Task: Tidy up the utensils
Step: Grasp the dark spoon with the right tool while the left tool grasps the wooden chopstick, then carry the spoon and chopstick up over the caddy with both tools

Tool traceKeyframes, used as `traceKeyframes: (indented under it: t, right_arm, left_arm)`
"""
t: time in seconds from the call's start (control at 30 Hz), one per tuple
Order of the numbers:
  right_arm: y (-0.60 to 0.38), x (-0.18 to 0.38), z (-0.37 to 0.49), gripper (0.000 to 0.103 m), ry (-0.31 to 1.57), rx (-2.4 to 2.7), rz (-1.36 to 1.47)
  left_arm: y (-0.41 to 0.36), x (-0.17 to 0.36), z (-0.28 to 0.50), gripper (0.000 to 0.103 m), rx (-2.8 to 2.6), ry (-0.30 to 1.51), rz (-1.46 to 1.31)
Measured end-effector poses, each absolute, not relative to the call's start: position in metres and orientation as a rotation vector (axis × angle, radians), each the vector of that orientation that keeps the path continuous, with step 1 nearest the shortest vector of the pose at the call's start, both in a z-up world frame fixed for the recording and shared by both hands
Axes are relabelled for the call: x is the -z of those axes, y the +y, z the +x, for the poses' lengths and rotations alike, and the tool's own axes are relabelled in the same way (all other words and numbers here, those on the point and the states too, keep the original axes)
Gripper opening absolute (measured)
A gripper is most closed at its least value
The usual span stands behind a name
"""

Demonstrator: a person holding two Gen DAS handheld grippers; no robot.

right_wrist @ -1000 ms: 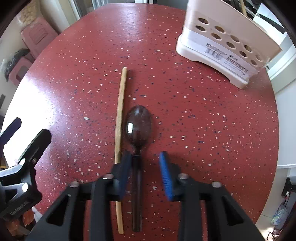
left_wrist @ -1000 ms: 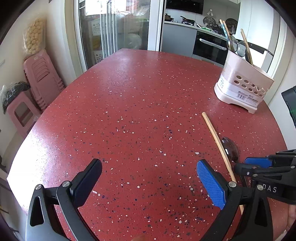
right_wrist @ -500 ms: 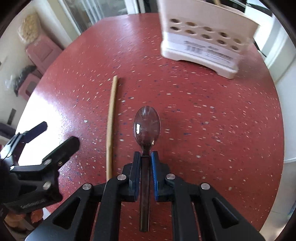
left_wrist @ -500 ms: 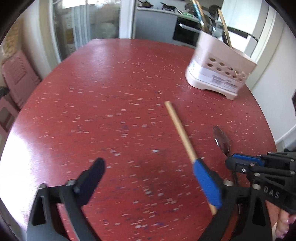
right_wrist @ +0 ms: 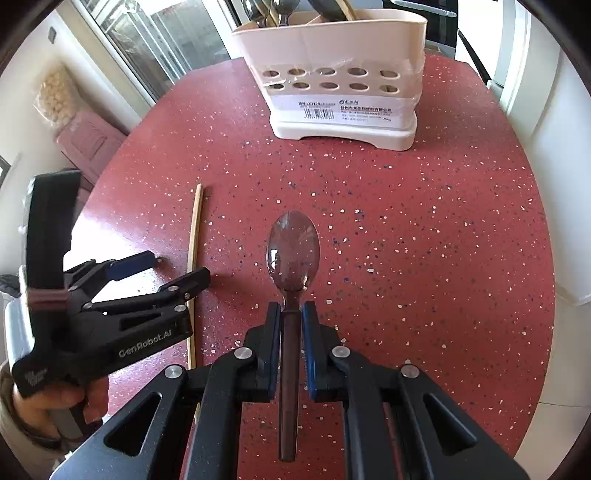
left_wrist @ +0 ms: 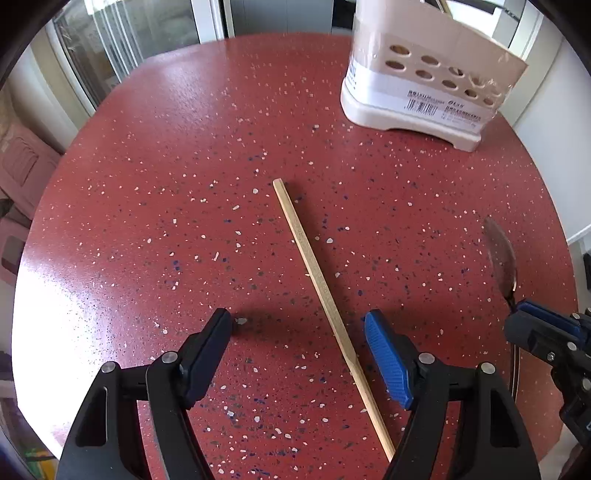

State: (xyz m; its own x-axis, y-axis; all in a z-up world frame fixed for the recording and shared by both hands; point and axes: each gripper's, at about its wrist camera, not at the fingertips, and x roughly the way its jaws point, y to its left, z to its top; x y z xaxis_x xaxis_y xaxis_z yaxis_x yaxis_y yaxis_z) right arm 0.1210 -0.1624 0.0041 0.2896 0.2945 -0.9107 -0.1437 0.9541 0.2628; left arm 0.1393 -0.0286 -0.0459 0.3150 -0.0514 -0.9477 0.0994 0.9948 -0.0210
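A single wooden chopstick point(left_wrist: 314, 266) lies on the red speckled table point(left_wrist: 184, 184). My left gripper point(left_wrist: 297, 321) hangs over the chopstick's near half. Its jaws are wide and closing, with the stick between them nearer the blue pad, and neither pad touches it. My right gripper point(right_wrist: 291, 310) is shut on the handle of a dark metal spoon point(right_wrist: 293, 251). The spoon looks lifted off the table, bowl toward the cream utensil holder point(right_wrist: 343, 107). The left wrist view shows the spoon point(left_wrist: 500, 254) and right gripper point(left_wrist: 532, 314) at far right. In the right wrist view, the left gripper point(right_wrist: 173, 267) straddles the chopstick point(right_wrist: 195, 229).
The holder point(left_wrist: 424, 92) stands at the table's far right and has several utensils point(right_wrist: 273, 11) in it. The table's curved edge runs close on the right. Pink stools point(right_wrist: 88, 144) and glass doors point(left_wrist: 147, 44) lie beyond the left side. A hand point(right_wrist: 55, 402) grips the left tool.
My right gripper closed on the spoon's handle and carried it toward the holder. My left gripper swung right, and the chopstick now lies between its jaws.
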Motion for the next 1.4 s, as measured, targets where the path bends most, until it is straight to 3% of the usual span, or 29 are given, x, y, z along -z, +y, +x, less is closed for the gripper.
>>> traceKeyframes:
  t: [0.1,0.2,0.23,0.27,0.33,0.53,0.93,1.4]
  right_arm:
    - [-0.172,-0.006,0.118,0.012,1.233,-0.312,0.153]
    - [-0.184,-0.009,0.114,0.012,1.219,-0.327,0.17]
    - [-0.186,-0.01,0.114,0.012,1.214,-0.329,0.176]
    - [-0.186,-0.01,0.114,0.012,1.21,-0.33,0.182]
    - [-0.192,-0.011,0.113,0.012,1.202,-0.33,0.197]
    - [-0.21,-0.013,0.104,0.012,1.178,-0.335,0.219]
    - [-0.222,-0.032,0.084,0.012,1.077,-0.335,0.249]
    - [-0.22,-0.076,0.08,0.012,0.889,-0.313,0.233]
  left_arm:
    - [-0.031,0.044,0.145,0.095,0.113,1.286,0.049]
    - [-0.041,0.04,0.151,0.071,0.156,1.294,0.081]
    - [-0.045,0.039,0.153,0.052,0.17,1.296,0.085]
    - [-0.048,0.037,0.153,0.04,0.185,1.296,0.091]
    - [-0.051,0.037,0.152,0.035,0.191,1.288,0.094]
    - [-0.055,0.032,0.132,0.035,0.228,1.167,0.062]
    - [-0.058,-0.025,0.085,0.035,0.268,0.829,-0.01]
    - [-0.056,-0.065,0.086,0.035,0.267,0.638,-0.029]
